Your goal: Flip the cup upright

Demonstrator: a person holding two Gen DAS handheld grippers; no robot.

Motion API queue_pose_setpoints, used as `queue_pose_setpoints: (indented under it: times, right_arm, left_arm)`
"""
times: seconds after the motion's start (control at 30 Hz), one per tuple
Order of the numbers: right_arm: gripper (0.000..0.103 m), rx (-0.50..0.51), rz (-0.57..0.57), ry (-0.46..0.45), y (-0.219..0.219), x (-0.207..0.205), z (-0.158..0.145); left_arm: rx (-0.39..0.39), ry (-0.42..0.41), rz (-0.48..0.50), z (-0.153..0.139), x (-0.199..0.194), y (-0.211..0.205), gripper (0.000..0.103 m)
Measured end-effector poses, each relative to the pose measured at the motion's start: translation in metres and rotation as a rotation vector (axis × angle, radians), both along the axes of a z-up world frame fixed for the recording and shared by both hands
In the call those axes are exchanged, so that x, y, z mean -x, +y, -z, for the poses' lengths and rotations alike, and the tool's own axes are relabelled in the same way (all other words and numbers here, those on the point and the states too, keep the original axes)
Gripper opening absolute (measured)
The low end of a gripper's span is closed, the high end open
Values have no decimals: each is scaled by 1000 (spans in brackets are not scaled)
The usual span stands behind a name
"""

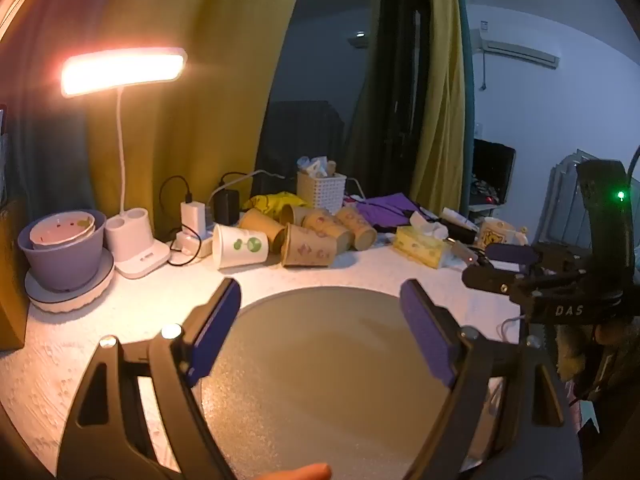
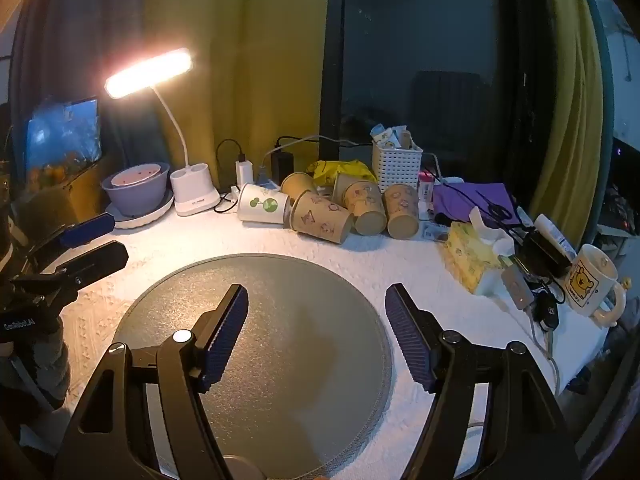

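Right wrist view looks over a white table (image 2: 304,244) with a round grey mat (image 2: 280,360) near its front; the right gripper (image 2: 316,300) hangs above the mat with its two blue-padded fingers spread wide and nothing between them. The left gripper (image 1: 320,296) is likewise spread wide over the same mat (image 1: 320,380), pinching nothing. At the far edge lies a heap of paper cups, all on their sides: one white cup (image 2: 262,204) with green dots at the left end, and at least five brown cups (image 2: 322,218) crowded to its right, touching one another. Behind the heap stand a white basket (image 2: 396,166) and a yellow bag (image 2: 344,170). Far left are a lit desk lamp (image 2: 148,72), a purple bowl (image 2: 134,194) holding a smaller pink bowl, and chargers with cables. To the right sit a yellow tissue box (image 2: 472,258), a purple cloth (image 2: 472,198), keys and one mug (image 2: 592,280) with a bear picture.
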State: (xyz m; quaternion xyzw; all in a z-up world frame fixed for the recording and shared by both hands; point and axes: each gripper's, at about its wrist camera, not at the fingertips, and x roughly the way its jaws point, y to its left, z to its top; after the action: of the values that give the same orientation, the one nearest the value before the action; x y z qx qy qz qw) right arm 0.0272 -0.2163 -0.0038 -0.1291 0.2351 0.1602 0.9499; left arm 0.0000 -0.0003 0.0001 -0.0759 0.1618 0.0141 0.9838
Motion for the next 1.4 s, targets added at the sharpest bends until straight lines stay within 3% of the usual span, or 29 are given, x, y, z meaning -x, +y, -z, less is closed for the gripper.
queue_pose_setpoints:
  times: [1.4]
  right_arm:
    - [74,-8,1,0,5,1,-4]
  left_arm:
    - [2,-2,3,2,2,-6,83]
